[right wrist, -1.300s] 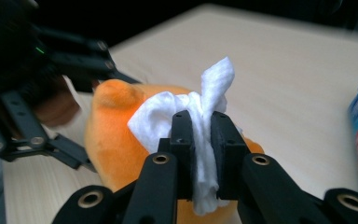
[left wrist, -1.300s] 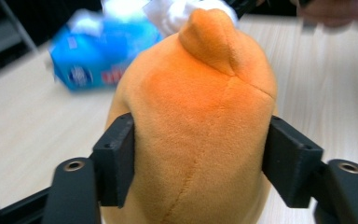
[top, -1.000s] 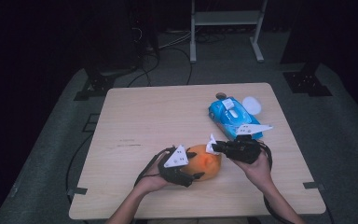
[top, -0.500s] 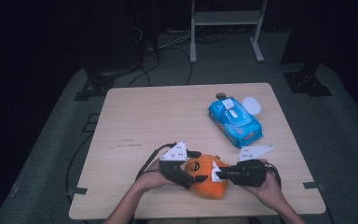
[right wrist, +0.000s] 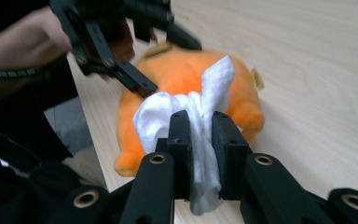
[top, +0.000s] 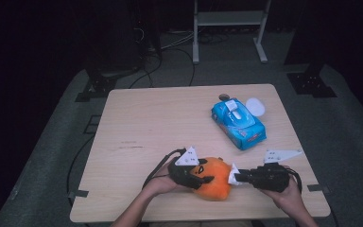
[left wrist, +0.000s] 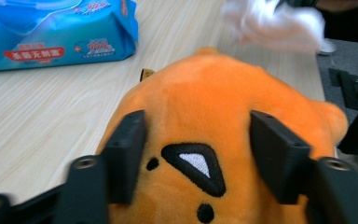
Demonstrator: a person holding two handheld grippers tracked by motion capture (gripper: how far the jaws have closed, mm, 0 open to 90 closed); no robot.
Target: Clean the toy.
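Plush toy (top: 216,179): orange, black-and-white stitched markings. Wipe (right wrist: 200,116): white. Wipes pack (top: 238,123) near desk's far right corner: blue, red label. Desk (top: 160,123): light wood grain.

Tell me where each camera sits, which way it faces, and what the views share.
High view: above the person's side, looking forward and down on the light wooden table; forearms and both grippers show.
Left gripper view: rides the left gripper, fingers pressing the orange plush toy.
Right gripper view: rides the right gripper, shut on a white wipe, facing the toy and left hand.
All share the toy.
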